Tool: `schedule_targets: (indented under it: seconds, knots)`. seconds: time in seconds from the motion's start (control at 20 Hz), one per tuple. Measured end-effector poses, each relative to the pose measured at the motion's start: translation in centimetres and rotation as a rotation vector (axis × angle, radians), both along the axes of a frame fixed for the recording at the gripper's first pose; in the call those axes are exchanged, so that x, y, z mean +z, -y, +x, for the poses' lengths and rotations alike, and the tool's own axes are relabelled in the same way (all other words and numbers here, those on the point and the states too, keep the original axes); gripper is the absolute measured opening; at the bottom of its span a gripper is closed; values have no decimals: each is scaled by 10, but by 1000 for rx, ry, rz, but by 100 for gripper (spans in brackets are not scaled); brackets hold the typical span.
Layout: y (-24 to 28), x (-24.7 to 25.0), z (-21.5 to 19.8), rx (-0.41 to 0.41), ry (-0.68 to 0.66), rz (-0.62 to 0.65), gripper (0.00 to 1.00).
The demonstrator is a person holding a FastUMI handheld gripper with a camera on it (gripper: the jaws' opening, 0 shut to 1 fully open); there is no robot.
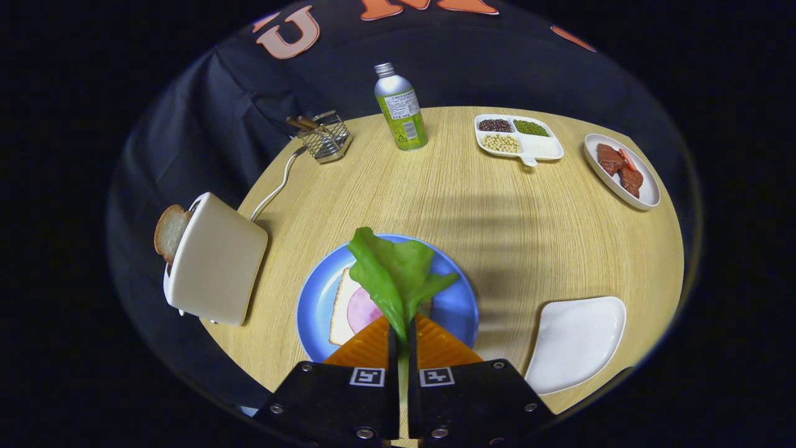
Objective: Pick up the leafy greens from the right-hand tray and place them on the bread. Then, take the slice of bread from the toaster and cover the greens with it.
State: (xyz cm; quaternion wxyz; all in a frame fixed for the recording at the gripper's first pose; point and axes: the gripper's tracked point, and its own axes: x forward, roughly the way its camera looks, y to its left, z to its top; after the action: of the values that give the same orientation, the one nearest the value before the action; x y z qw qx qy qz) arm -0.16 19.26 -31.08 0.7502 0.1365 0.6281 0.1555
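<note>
The tool (pixel 402 333) was pinching the greens (pixel 392 274) by the stem between both fingers, the leaf hanging over the bread (pixel 341 308) and its pink ham (pixel 364 309) on the blue plate (pixel 317 298). Left of the plate stood the toaster (pixel 214 267) with a slice (pixel 169 231) poking out — well apart from the leaf. The white tray (pixel 575 342) lay to the right on the tabletop (pixel 472 205).

The leafy greens (pixel 393 274) hide much of the bread (pixel 341 306) beneath.
</note>
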Motion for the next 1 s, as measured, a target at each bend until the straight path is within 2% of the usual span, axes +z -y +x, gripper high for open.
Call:
schedule_targets:
  seconds: [0.5, 0.7, 1.0]
  knots:
    - [-31, -15, -3, 37, -30, -27, 9]
    - [-41, -15, -5, 44, -42, -25, 19]
    - [-44, -13, 1, 44, -23, -54, 46]
